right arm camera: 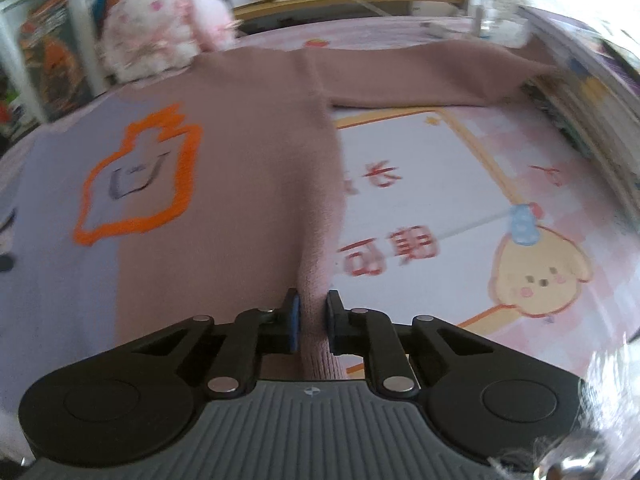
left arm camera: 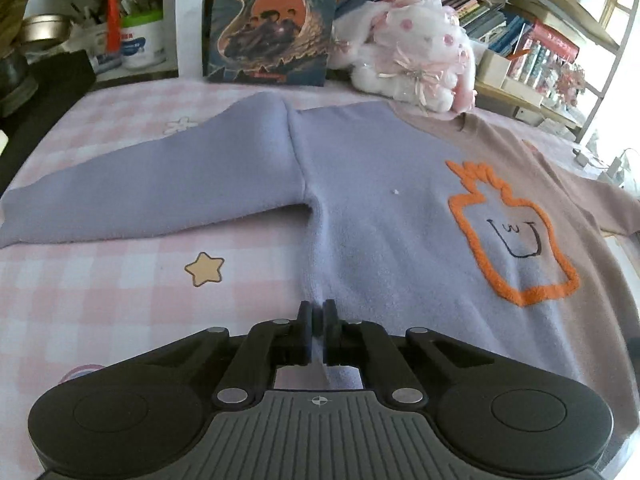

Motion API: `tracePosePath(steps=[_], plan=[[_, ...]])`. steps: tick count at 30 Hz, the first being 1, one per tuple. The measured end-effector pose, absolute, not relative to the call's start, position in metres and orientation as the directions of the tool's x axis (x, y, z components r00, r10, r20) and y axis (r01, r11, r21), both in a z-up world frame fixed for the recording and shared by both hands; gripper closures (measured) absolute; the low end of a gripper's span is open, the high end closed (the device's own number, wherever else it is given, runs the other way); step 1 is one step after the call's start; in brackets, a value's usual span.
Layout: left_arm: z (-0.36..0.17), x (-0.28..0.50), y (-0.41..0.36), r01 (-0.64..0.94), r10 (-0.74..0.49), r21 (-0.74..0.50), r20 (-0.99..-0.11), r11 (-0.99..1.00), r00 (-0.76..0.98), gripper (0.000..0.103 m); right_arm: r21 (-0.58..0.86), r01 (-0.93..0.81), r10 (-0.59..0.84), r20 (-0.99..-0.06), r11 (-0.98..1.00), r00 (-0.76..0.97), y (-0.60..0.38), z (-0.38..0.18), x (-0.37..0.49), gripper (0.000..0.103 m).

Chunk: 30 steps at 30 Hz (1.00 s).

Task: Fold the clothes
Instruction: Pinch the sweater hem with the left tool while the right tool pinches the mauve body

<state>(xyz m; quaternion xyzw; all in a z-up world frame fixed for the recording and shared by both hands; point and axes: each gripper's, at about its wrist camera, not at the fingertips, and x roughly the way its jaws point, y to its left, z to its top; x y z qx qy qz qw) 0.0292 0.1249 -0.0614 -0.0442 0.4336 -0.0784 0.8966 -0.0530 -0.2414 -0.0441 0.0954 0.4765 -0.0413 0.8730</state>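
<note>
A two-tone sweater (left arm camera: 380,200) lies flat on a pink checked cloth (left arm camera: 100,300) over the worktop. Bookshelves (left arm camera: 520,28) and a plush toy (left arm camera: 412,60) stand at twelve o'clock. Left tongs (left arm camera: 318,322) and right tongs (right arm camera: 312,316) each pinch its hem.

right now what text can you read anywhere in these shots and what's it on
"哈利·波特" on the upright book cover; its top is cropped, so this is partly inferred.
"U w U" face drawn inside the orange outline on the sweater.
Red characters on the printed bed sheet: upside down and blurred, unreadable.
Shelf book spines: too small.
</note>
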Motion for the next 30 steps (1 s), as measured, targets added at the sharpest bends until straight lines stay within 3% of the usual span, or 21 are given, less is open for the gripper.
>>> tracePosePath(steps=[7,15,30], plan=[[-0.055,0.010,0.161,0.022,-0.098,-0.106,-0.787,0.994,0.609,0.100,0.211,-0.007,0.185,-0.842,0.978,0.507,-0.195,-0.046,-0.061,0.091],[-0.057,0.014,0.153,0.016,-0.124,-0.146,-0.775,0.989,0.619,0.100,0.064,0.093,0.001,-0.827,0.994,0.562,-0.208,-0.045,-0.061,0.091],[-0.063,0.022,0.148,0.045,-0.167,-0.179,-0.764,0.983,0.623,0.100,0.011,0.146,-0.074,-0.821,0.989,0.566,-0.218,-0.049,-0.065,0.091]])
